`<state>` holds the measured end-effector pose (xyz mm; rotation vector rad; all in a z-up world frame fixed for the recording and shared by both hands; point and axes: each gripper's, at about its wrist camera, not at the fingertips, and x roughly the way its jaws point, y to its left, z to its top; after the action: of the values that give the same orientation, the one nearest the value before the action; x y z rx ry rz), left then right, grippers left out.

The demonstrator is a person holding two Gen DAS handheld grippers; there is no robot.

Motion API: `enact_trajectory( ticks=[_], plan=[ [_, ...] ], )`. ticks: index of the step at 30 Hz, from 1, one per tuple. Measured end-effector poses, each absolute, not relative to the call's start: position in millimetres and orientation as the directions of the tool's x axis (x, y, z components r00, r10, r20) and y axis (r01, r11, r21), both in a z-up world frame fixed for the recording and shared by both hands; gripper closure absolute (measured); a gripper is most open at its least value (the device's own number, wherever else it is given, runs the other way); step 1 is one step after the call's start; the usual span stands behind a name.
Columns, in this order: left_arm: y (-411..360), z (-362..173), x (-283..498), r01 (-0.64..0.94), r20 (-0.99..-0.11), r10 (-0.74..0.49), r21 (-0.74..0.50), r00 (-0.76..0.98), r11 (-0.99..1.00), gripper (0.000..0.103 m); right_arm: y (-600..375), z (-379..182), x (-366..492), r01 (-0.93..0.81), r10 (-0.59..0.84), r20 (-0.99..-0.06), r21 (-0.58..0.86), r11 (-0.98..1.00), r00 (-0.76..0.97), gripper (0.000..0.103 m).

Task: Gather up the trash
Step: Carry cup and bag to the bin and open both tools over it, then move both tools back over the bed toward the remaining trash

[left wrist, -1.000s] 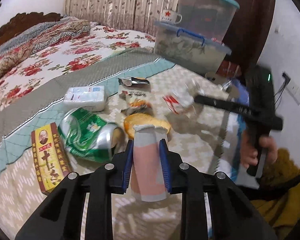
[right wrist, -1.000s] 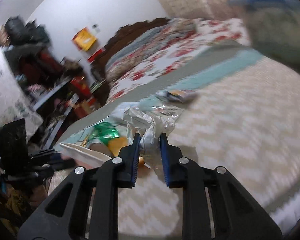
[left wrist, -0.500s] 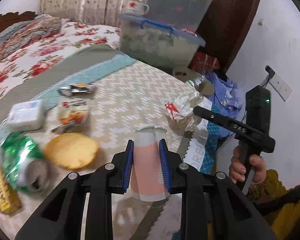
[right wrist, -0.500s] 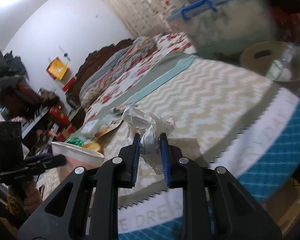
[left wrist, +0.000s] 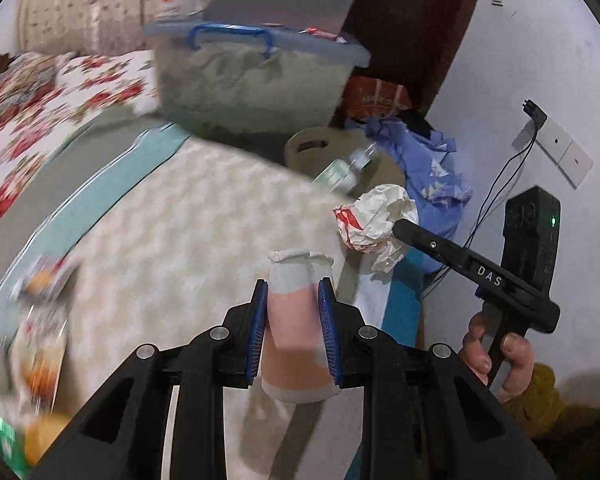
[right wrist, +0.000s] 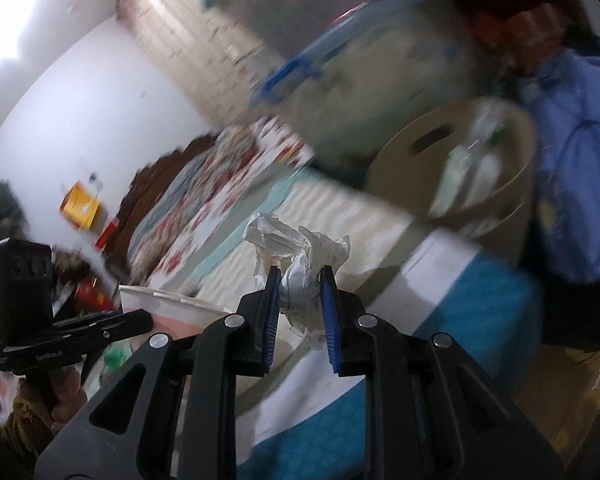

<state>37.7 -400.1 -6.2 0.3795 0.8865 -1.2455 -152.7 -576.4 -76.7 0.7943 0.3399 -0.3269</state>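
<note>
From the left wrist camera, the left gripper (left wrist: 294, 334) has its blue pads pressed narrowly against both sides of a squashed pink-and-grey paper cup (left wrist: 296, 332), which stands upright between them with its crumpled rim on top. Below lies the cream zigzag-patterned bedspread (left wrist: 188, 240) with a teal border. To the right, the right gripper (left wrist: 400, 227) (a bare hand (left wrist: 496, 354) wraps its handle) pinches a crumpled white paper wrapper with red print (left wrist: 374, 220), held in the air past the edge of the bed. Beyond the wrapper stands a round tan plastic bin (left wrist: 312, 148) with a clear bottle (left wrist: 346, 170) lying in it, and behind that a clear storage box with a blue lid (left wrist: 256, 80). Blurred litter lies at the left edge.

From the right wrist camera, the right gripper (right wrist: 300, 300) is nearly closed on the crumpled white wrapper (right wrist: 296, 248), which bulges up above the pads. The tan bin (right wrist: 412, 160) stands ahead and to the right, just off the bed's corner, with the bottle inside. At lower left the left gripper (right wrist: 140, 320) holds the paper cup (right wrist: 168, 310), whose white rim shows.
</note>
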Motion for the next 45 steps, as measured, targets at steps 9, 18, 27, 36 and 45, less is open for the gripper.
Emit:
enact_trajectory(
  ticks=[9,18,27,36,45],
  plan=[
    [-547.5,0.9,37.4,0.947,-0.738,-0.673,-0.176,0.054,0.269,0.079,-670.2,-81.2,-180.0,0.52,-0.31,-0.419,0.647,0.558,0.854,0.08],
    [-618.9,-21.7,51.1,0.933,-0.74,-0.662,-0.141,0.123,0.331,0.046,-702.6,-90.7,-164.5,0.577,-0.373,-0.441,0.616,0.536,0.817,0.015],
    [-545.6,-19.2,65.9,0.914,-0.724,-0.678,-0.18,0.128,0.365,0.046,-682.3,-90.9,-176.1,0.544,-0.386,-0.387,0.666,0.51,0.837,0.021],
    [-396.4,-33.1,66.2,0.83,-0.76,-0.548,-0.019,0.35,0.557,0.046,-611.9,-91.7,-151.5,0.45,-0.223,-0.395,0.706,0.547,0.891,0.021],
    [-261.2,-39.7,73.5,0.675,-0.763,-0.426,0.017,0.485,0.738,0.046,-511.0,-95.5,-102.7,0.366,-0.002,-0.471,0.682,0.633,0.882,0.021]
  ],
)
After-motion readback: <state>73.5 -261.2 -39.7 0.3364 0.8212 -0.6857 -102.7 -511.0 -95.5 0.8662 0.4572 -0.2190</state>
